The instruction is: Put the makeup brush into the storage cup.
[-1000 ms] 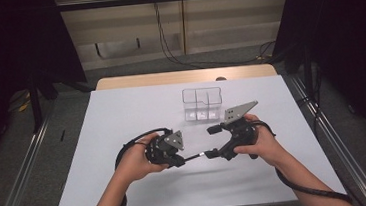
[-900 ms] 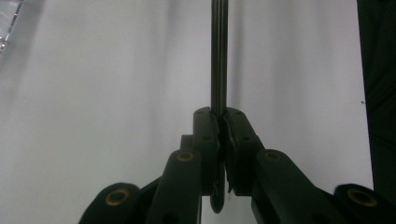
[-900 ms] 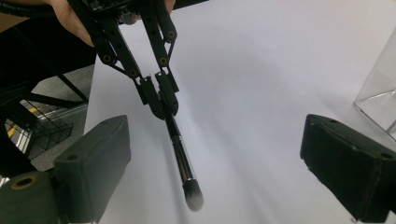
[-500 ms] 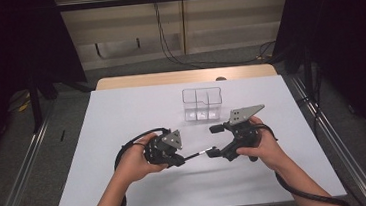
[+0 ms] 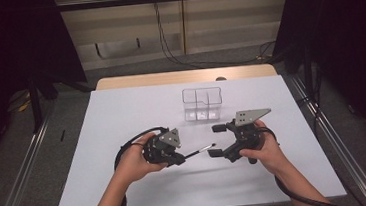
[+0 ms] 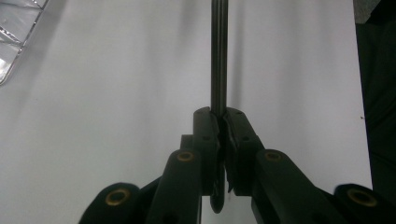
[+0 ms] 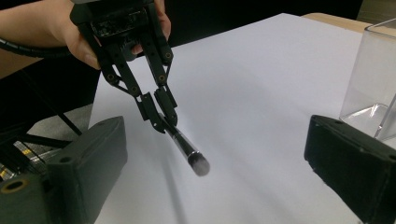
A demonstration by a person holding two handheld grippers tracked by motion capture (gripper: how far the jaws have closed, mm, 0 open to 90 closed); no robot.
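White rectangular table spans mid-frame; clear plastic compartmented box sits above centre. Right claw, lower right of centre, gapes apart. Left claw clamps thin black makeup brush, its tip pointing right, at lower centre.

Brush tip cut off, top edge
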